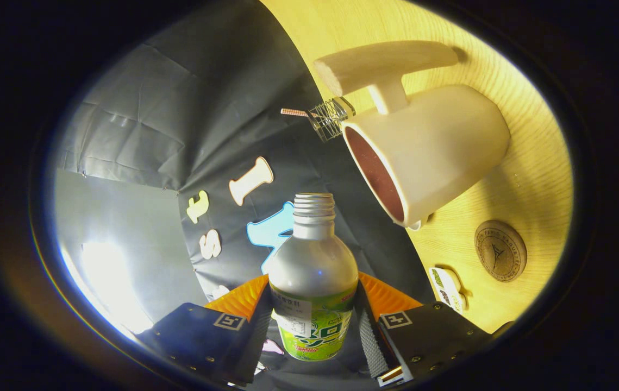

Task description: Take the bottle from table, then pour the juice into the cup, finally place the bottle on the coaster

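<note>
With your gripper (313, 326) clamped on the bottle (313, 282) — both fingers pressing its label — bring its open neck, now just short of the cup (429, 157), over the rim before tipping further — the coaster (500, 250) waits beyond.

The bottle (313, 282) is silvery grey above, with a ribbed silver neck and a bright green label carrying white and red markings. The gripper (313, 326) has black fingers (244, 339) with orange ribbed backing and small black-and-white square markers. The cup (434, 152) is cream outside, dark reddish-brown inside, with a pale wooden handle. The table (532, 179) shows light yellow wood grain. The coaster (500, 250) is brown with a dark printed emblem and ring of lettering.
</note>
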The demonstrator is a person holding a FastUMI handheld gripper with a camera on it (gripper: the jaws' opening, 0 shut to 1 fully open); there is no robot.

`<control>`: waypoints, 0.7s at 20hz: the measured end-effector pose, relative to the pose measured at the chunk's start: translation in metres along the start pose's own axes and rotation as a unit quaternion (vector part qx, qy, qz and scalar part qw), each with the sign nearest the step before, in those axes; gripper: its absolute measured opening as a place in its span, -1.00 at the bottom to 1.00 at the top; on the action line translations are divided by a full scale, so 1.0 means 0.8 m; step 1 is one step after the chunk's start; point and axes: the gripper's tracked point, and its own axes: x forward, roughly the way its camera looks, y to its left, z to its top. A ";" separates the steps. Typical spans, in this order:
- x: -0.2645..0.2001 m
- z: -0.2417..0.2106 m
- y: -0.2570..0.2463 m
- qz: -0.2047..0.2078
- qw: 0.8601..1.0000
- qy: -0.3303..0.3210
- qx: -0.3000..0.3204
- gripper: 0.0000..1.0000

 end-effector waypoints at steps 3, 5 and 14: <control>-0.002 0.002 0.001 -0.003 1.000 0.001 -0.011 0.50; -0.002 0.003 0.007 -0.001 1.000 0.002 -0.026 0.50; -0.004 0.000 0.025 -0.016 0.984 0.025 -0.177 0.50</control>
